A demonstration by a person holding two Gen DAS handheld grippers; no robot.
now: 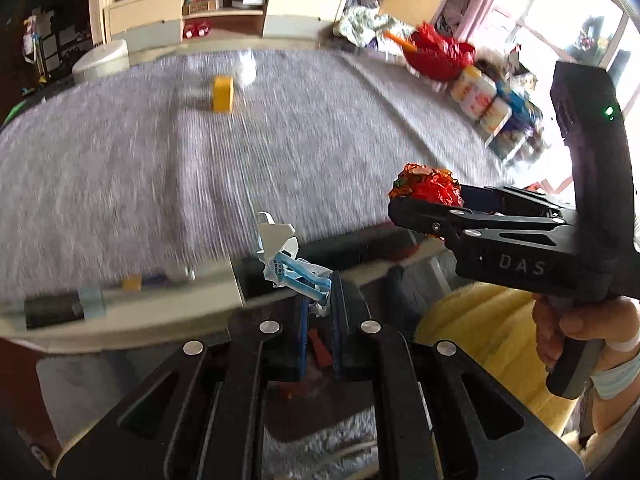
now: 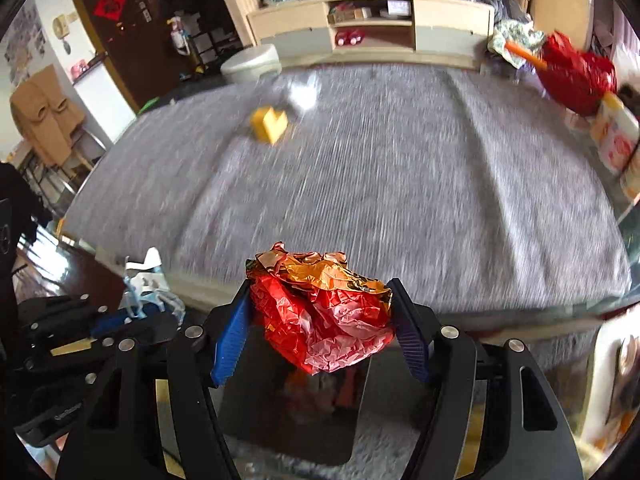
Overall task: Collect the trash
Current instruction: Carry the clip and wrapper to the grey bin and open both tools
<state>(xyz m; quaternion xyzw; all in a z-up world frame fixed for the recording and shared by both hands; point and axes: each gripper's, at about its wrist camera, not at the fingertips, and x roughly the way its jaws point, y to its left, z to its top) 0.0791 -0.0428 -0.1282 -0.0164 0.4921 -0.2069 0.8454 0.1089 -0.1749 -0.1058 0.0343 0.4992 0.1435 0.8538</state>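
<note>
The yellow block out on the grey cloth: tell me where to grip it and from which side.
Both grippers are full now: the left gripper is shut on a blue-and-white wrapper, the right gripper on a crumpled red-and-orange foil wrapper. Afterwards, take the yellow block probably from above, fingers across two opposite flat side faces. It is blurred, so its exact shape is unclear.

Bright daylight from blown-out window [image 1: 576, 20], motion-blurred rug [image 1: 280, 140], fisheye-curved edges

We see open grey carpet [image 2: 400, 184] ahead, broken only by a yellow block [image 2: 269, 123]; packages [image 1: 486, 106] and a red bag [image 2: 576, 74] crowd its right edge
</note>
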